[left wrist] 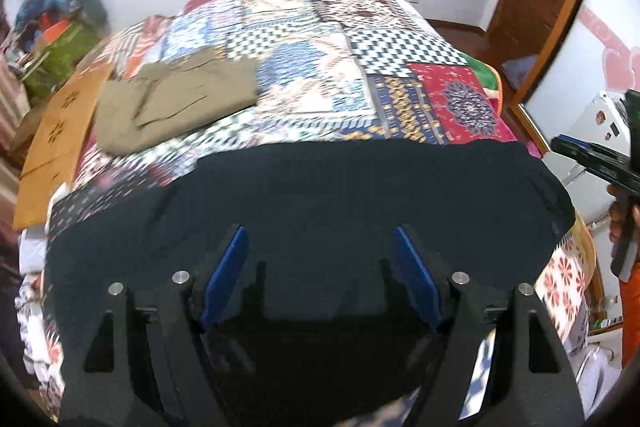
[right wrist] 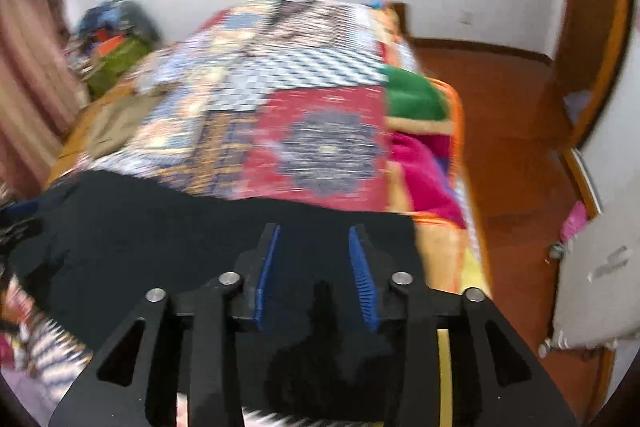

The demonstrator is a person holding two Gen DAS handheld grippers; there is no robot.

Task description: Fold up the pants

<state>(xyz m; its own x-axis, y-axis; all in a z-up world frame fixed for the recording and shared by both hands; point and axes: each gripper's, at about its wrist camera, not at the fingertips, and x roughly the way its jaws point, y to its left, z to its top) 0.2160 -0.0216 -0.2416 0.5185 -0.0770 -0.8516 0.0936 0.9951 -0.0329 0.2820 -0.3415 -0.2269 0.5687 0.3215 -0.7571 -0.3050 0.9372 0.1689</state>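
Patchwork cloth covers the bed [left wrist: 360, 39]. The dark pants [left wrist: 320, 195] lie flat on its near end. Folded khaki pants [left wrist: 176, 103] rest farther left. The left tool [left wrist: 320, 247] and right tool [right wrist: 314, 259] hover open, gripping nothing.

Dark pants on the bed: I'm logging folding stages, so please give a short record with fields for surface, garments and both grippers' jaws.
surface: bed with patchwork quilt
dark pants: spread flat across the near end of the bed
khaki pants: folded, lying farther back on the left
left gripper: jaws wide apart, nothing between them, above the dark pants
right gripper: jaws parted, empty, above the dark pants
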